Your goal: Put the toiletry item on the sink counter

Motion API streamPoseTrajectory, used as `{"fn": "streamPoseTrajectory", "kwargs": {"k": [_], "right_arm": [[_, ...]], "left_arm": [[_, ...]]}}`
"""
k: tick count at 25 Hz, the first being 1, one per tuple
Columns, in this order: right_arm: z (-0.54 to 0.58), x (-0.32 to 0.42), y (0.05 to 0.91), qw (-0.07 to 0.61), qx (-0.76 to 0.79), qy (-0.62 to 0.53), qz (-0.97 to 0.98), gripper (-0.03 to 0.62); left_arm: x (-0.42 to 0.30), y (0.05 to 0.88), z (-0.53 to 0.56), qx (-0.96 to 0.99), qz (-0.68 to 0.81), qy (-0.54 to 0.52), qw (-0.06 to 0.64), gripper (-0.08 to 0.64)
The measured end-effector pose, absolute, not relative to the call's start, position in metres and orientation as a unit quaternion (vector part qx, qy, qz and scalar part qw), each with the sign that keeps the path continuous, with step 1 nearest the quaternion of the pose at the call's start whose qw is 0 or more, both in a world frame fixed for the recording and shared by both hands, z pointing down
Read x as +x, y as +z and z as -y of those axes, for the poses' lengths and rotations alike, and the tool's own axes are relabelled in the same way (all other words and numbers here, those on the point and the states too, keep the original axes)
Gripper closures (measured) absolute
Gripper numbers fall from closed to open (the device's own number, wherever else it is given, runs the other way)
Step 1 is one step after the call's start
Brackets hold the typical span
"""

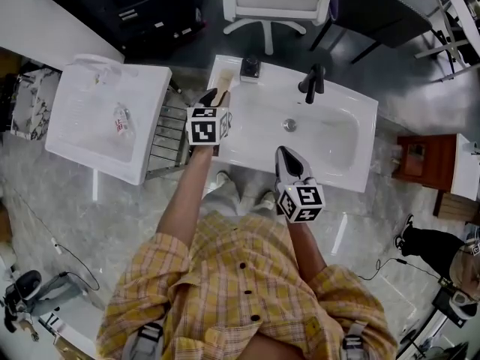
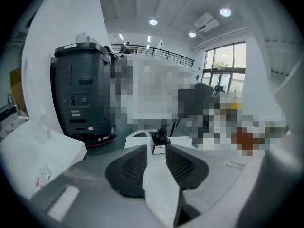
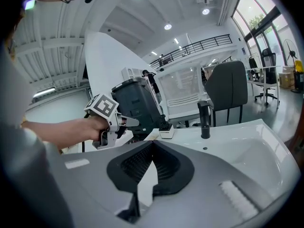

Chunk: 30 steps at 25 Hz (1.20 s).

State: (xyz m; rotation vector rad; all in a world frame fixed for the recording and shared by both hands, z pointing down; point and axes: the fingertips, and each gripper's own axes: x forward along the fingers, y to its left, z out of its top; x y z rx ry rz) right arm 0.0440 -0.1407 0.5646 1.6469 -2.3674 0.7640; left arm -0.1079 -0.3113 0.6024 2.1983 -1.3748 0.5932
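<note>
One toiletry item (image 1: 250, 67), label unreadable, stands on the counter (image 1: 274, 81) beyond the released left claw (image 1: 214, 96); the right claw (image 1: 286, 154) is clenched.

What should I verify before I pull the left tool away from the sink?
1. Toiletry item stands upright on the sink counter: ok.
2. Left tool is open, its pads apart from the item: ok.
3. Right tool is shut, empty, and well apart from the item: ok.
4. Faucet stands to the side, not in the left tool's way: ok.
5. Item has enough margin from the counter's back edge: cannot tell.
</note>
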Motion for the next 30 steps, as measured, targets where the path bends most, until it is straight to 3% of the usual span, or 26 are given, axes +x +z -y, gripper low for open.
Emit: {"fn": "streamPoseTrajectory", "kwargs": {"k": [7,14,30], "right_arm": [[0.127,0.049,0.548,0.071,0.538,0.239,0.805,0.592],[0.124,0.061,0.525,0.049,0.537,0.218,0.814,0.592],[0.136,0.075,0.497,0.025,0.538,0.191,0.821,0.594]], "left_arm": [[-0.091,0.555,0.279,0.823,0.510,0.156,0.196,0.463],[-0.089,0.524,0.248,0.827,0.525,0.111,0.167,0.560],[-0.075,0.486,0.187,0.854,0.503,0.072,0.107,0.560]]}}
